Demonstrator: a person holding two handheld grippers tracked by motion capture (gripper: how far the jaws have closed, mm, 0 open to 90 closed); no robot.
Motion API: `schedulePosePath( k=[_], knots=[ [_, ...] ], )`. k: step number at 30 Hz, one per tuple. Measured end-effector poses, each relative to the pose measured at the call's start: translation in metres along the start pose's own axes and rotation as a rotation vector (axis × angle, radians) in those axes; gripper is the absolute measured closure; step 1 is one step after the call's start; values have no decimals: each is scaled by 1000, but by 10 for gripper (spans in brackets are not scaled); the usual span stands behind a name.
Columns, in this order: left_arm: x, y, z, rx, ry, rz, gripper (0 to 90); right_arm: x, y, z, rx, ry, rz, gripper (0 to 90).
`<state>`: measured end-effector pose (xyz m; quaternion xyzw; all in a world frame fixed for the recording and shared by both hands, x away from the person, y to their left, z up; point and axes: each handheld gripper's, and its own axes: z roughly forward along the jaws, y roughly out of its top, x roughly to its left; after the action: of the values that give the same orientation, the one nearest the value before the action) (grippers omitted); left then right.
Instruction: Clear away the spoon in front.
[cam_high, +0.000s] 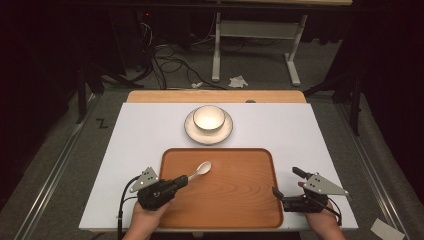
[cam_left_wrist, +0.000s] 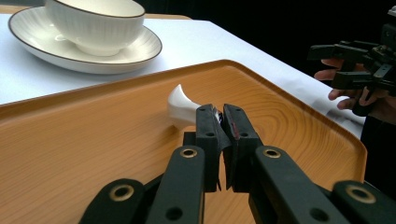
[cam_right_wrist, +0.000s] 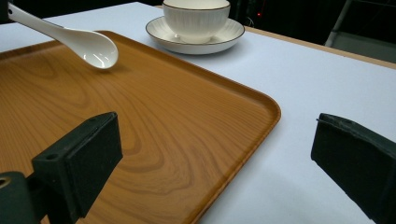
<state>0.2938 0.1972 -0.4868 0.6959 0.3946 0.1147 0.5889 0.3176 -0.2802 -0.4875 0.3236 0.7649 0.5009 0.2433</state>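
Landmark: the tray (cam_high: 250, 200). All positions below are given relative to it.

1. Your left gripper (cam_high: 181, 181) sits over the tray's near-left part. Its jaws are pressed together on the handle of the spoon (cam_high: 200, 170), as the left gripper view confirms: the two pads meet on the white handle with no gap to spare.
2. The spoon's long axis runs from the jaws toward the tray's far side, angled slightly to the right. The bowl end leads and the handle end is in the jaws. In the right gripper view the spoon (cam_right_wrist: 70, 42) appears lifted, with a shadow under its bowl end, so it is probably clear of the tray floor.
3. Your right gripper (cam_high: 287, 186) hovers at the tray's near-right edge. Its jaws are spread wide and hold nothing, touching neither tray nor table.
4. Beyond the tray's far edge, well apart from the spoon, the bowl (cam_high: 208, 118) stands upright on the plate (cam_high: 192, 131).
5. The bowl lies straight ahead of the spoon's leading end. The left gripper is the nearer one for any move toward it.
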Motion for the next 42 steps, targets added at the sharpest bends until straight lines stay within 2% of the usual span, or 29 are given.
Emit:
schedulePosePath(
  k=[4,15,25,26,27,28,30,39,41,42],
  knots=[
    [-1,-4,5,18,-11,3,859,-1,-1,0,3,-4,1,30],
    [-4,-7,21,27,-42,9,858,1,-1,3,14,4,-11,30],
    [-1,-8,24,34,-40,6,843,3,-1,5,22,4,-12,30],
    [-1,-8,24,36,-41,5,776,3,0,5,22,5,-13,29],
    [0,-9,24,42,-44,-1,659,3,0,5,22,5,-13,30],
    [1,-9,24,45,-46,-5,578,3,0,5,21,6,-15,29],
    [2,-9,24,42,-47,-11,520,3,0,4,21,6,-12,30],
    [3,-11,25,63,-54,-15,495,3,0,3,16,2,-12,30],
    [5,-11,25,73,-66,-27,477,3,0,3,16,3,-12,29],
    [5,-10,25,76,-54,-35,460,3,0,3,16,1,-11,30]
  ],
)
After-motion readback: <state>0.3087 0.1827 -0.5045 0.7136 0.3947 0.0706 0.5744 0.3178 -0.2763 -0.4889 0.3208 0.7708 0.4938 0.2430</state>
